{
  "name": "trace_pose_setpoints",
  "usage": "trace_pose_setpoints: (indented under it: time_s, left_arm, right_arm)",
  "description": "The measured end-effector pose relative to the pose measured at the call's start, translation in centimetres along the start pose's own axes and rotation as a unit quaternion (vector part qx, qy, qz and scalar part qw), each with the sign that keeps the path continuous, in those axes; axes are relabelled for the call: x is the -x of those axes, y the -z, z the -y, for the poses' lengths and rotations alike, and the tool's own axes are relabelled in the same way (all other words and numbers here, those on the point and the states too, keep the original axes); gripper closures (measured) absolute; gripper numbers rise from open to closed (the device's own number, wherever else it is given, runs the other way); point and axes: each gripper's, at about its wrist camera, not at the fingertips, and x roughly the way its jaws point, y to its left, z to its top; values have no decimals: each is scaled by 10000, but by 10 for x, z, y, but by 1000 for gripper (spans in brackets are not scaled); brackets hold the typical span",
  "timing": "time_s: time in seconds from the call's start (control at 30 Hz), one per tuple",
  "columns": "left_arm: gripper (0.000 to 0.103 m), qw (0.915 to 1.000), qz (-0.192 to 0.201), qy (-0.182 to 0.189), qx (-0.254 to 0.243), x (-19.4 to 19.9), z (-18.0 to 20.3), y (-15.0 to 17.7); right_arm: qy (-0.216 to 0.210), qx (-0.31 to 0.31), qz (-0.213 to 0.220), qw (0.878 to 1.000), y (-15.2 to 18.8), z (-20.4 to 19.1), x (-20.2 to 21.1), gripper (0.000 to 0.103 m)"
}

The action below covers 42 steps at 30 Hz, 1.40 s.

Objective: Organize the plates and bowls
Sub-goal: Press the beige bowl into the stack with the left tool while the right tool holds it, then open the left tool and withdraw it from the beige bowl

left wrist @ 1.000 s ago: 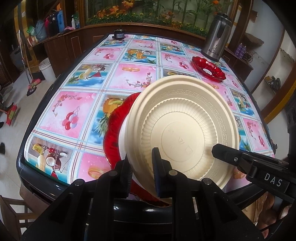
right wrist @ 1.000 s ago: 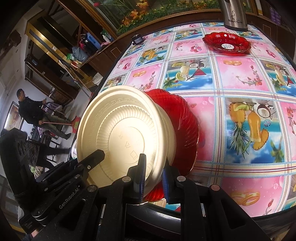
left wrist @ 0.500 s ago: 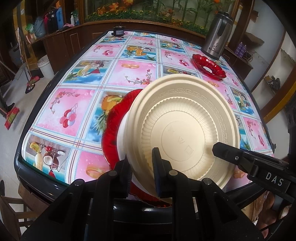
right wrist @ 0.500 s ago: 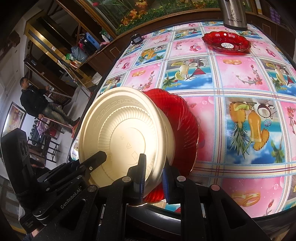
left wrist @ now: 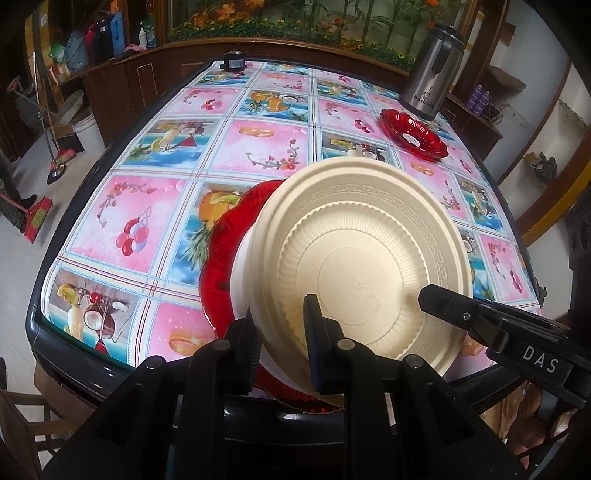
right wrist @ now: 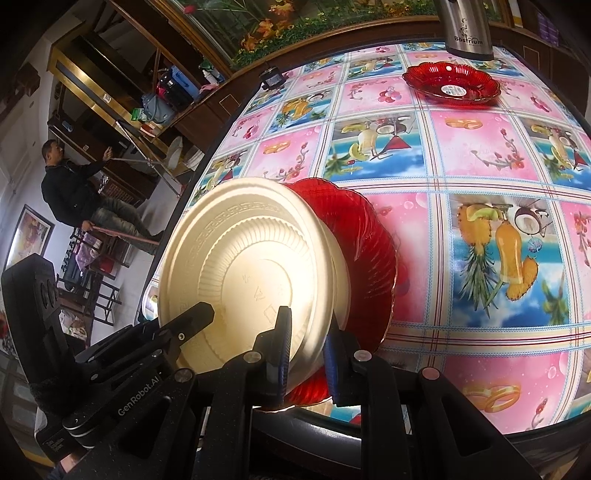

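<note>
Lettering comes first in the left wrist view: "DAS" in white on the right gripper [left wrist: 428,295], which reaches in from the right edge, and a partly legible "Bostrium" on the steel kettle [left wrist: 432,70] at the far end of the table [left wrist: 258,144]. The left gripper [left wrist: 280,332] has its jaws nearly closed on the near rim of a stack: one cream plate [left wrist: 362,254] with its ribbed underside toward the camera, a second pale dish edge behind it, and one red glass plate [left wrist: 225,254] at the back, all tilted up on edge over the near table edge. A second red plate [left wrist: 413,138] lies flat just in front of the kettle. One small black object [left wrist: 233,61] sits at the far edge. Against the earlier picture, the stack and both grippers are unchanged, while more of the far table and room shows at the top. In the right wrist view, "GenRobot.AI" reads on the left gripper [right wrist: 207,314] at lower left, and "Bostrium" on the kettle [right wrist: 467,29]. The right gripper [right wrist: 306,354] is likewise almost shut, pinching the stack's rim, with the cream plate [right wrist: 247,273] on one side and the red glass plate [right wrist: 365,258] on the other. The far red plate [right wrist: 450,85] carries one white sticker, unreadable. One person [right wrist: 74,192] stands in the room behind, with one arm now raised toward the shelves.
</note>
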Motion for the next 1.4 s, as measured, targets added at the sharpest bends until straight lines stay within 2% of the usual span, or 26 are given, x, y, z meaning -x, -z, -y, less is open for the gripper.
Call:
trace_pose_setpoints:
  time_s: [0.13, 0.3, 0.6, 0.63, 0.67, 0.7, 0.73, 0.77, 1.0, 1.2, 1.27, 1.4]
  left_arm:
    - [86, 10000, 66, 13, -18, 5, 1, -4]
    - [85, 9999, -125, 78, 56, -4, -1, -4]
    - [81, 9996, -151, 200, 101, -1, -2, -7]
    - [76, 9995, -192, 245, 94, -1, -1, -7]
    - [64, 9993, -214, 275, 92, -2, -1, -7]
    - [58, 9992, -232, 324, 102, -2, -1, -7]
    - [53, 9989, -219, 409, 111, -1, -1, -7]
    - [53, 9989, -201, 419, 102, 0, -1, -7]
    - [53, 9990, -165, 407, 117, 7, -7, -9]
    - [42, 9984, -189, 537, 42, 18, -13, -14]
    - [37, 9981, -110, 608, 24, 26, -16, -18]
    - [34, 9985, 108, 537, 16, 38, -22, -32]
  right_arm:
    - [-14, 13, 52, 10000, -2, -1, 3, 84]
    - [1, 2, 53, 10000, -2, 1, 4, 84]
    - [-47, 21, 40, 10000, -3, 2, 3, 83]
    - [-47, 13, 51, 10000, -4, 2, 3, 83]
    - [-40, 12, 59, 10000, -4, 2, 4, 80]
    - [-30, 20, 60, 10000, -4, 2, 4, 75]
    - [-47, 48, 28, 10000, -4, 1, 4, 63]
    - [-110, 67, 32, 9999, -4, 0, 4, 58]
    - [-145, 105, 145, 9997, -6, -2, 10, 58]
    - [-301, 24, 164, 9994, -9, 1, 16, 51]
    - [-436, -26, 141, 9989, -10, 3, 17, 40]
    - [-597, -117, 225, 9979, -16, 7, 24, 40]
